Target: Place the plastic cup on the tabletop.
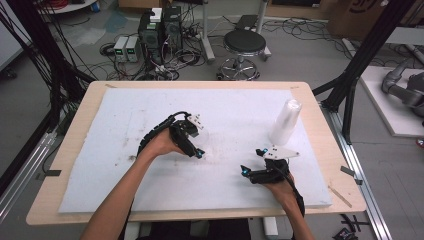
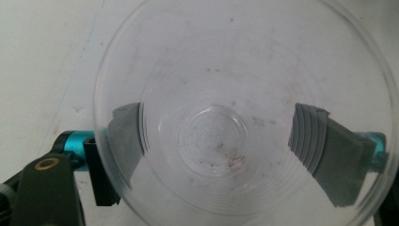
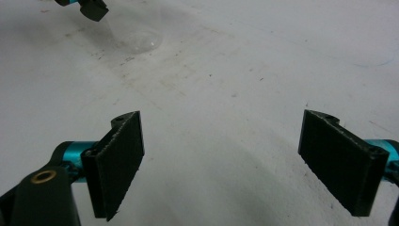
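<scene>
One clear plastic cup point(image 2: 244, 113) stands between the jaws of the left gripper point(image 1: 192, 142), mouth toward that gripper's camera and base down on the white foam sheet point(image 1: 100, 165); it holds nothing (only faint brownish specks at its bottom). Its walls are see-through and ribbed, its long axis upright. The pads point(image 2: 313, 136) stand at the cup's sides without clearly pressing it. Right of centre, farther back, a stack of cups point(image 1: 286, 121) rises, leaning slightly. The right gripper point(image 1: 252, 167), near the front edge, is spread wide over bare foam.

The right hand-held gripper point(image 3: 221, 165) holds its jaws wide apart over bare white foam point(image 3: 263, 61), nothing between them.
</scene>
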